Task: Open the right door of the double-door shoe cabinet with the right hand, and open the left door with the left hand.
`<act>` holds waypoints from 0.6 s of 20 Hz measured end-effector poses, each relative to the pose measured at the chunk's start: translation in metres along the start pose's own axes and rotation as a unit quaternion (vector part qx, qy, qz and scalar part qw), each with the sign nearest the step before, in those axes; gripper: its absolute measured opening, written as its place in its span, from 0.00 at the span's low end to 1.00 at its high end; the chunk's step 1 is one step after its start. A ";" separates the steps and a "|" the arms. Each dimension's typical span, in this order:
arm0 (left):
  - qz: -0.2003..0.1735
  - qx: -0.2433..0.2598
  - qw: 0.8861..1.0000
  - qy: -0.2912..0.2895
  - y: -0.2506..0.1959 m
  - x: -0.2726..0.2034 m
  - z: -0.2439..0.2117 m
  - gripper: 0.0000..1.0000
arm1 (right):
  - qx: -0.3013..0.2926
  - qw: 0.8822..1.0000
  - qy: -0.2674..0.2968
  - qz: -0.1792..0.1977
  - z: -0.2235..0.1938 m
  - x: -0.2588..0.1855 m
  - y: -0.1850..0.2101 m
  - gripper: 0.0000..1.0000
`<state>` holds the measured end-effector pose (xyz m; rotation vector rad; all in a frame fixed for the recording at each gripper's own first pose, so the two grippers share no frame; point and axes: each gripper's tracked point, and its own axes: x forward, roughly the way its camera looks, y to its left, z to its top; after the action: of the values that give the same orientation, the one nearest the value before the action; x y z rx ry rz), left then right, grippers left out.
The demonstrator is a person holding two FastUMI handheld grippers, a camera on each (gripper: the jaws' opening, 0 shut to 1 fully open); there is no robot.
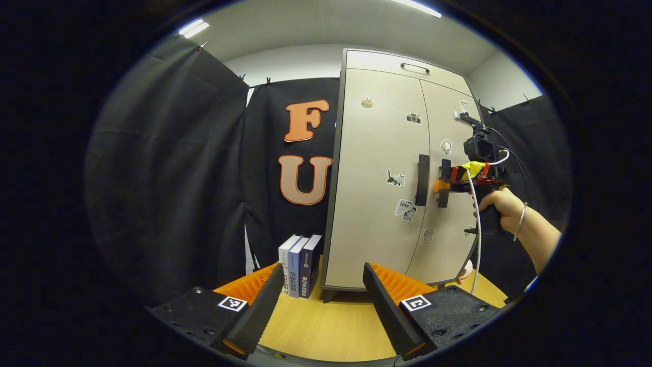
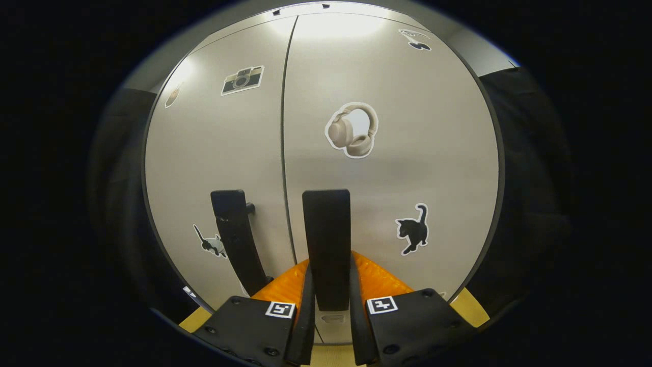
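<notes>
Right gripper (image 2: 328, 306): jaws closed on the right door handle (image 2: 326, 244), both fingers pressing its sides, it seems.
Left gripper (image 1: 321, 300): jaws wide apart, holding nothing, hanging back over the worktop (image 1: 326, 326).
Shoe cabinet (image 1: 387, 168): standing on the worktop, both doors shut.
Left door handle (image 1: 422, 179): untouched, just beside the seam.
Books (image 1: 299, 265): upright, by the cabinet's left side.
Risk: pull off-line and the handle slips free; left door could swing into the books.
</notes>
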<state>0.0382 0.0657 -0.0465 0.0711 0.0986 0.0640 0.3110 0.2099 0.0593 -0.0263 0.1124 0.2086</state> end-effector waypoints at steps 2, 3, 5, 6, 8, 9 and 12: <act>0.001 -0.001 1.000 0.001 0.000 -0.005 0.000 0.95 | -0.001 1.000 -0.001 0.001 -0.001 -0.001 0.000 0.38; 0.002 -0.002 1.000 0.001 0.001 -0.007 0.000 0.95 | -0.003 1.000 -0.004 0.001 -0.001 -0.002 0.000 0.32; 0.001 -0.005 1.000 0.001 -0.001 -0.012 0.002 0.94 | -0.003 1.000 -0.007 0.002 -0.001 -0.004 -0.001 0.26; 0.001 -0.007 1.000 0.002 -0.001 -0.014 0.000 0.95 | -0.003 1.000 -0.006 0.004 -0.002 -0.005 -0.001 0.27; 0.003 -0.010 1.000 0.002 0.001 -0.018 0.000 0.95 | -0.002 1.000 -0.006 0.011 -0.002 -0.014 -0.001 0.27; 0.004 -0.013 1.000 0.003 0.000 -0.021 0.000 0.95 | -0.005 1.000 -0.009 0.017 -0.001 -0.019 -0.001 0.27; 0.002 -0.029 1.000 0.001 -0.003 -0.025 0.002 0.95 | -0.028 0.999 -0.013 0.031 0.001 -0.030 -0.006 0.27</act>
<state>0.0134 0.0608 -0.0420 0.0124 0.0982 0.0711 0.2829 0.1975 0.0635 -0.0758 0.0819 0.2744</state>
